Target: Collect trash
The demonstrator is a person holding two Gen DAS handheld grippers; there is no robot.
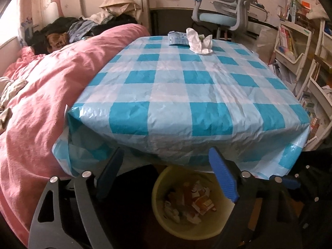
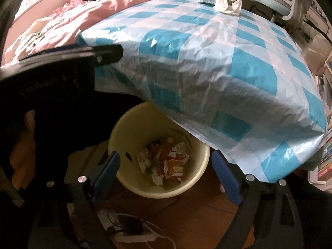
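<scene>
Both grippers hung nearest the camera, the left gripper (image 1: 168,174) and the right gripper (image 2: 166,170), each with its fingers wide apart and nothing between them. Below and between the fingers of both stood the yellow bin (image 2: 199,161) on the wooden floor (image 2: 186,217), already holding cartons and crumpled paper.

Beyond the fingertips, higher and far ahead, the table (image 1: 186,95) stretched away under a thin blue-checked plastic cloth (image 2: 207,72) whose edge hung over the bin's far rim. At the far end of it, well apart from the fingers, lay the remaining trash: the white crumpled tissue (image 1: 198,41) and, touching or just beside it on the left, the small blue packet (image 1: 177,38).

I judged the tissue very light and soft; it should squash flat under the fingers, so closing on its raised middle fold seemed best. The packet looked light too, thin and slightly stiff, perhaps slippery; taking it across its narrow sides seemed safer. The cloth was wrinkled and smooth, so it could slide or be pinched together with the trash.

Left of the fingers lay the pink blanket (image 1: 41,95) on a bed; ahead, behind the table, stood the office chair (image 1: 224,8), and on the right the bookshelves (image 1: 294,41). Under the right fingers, a power strip (image 2: 137,237) lay on the floor.
</scene>
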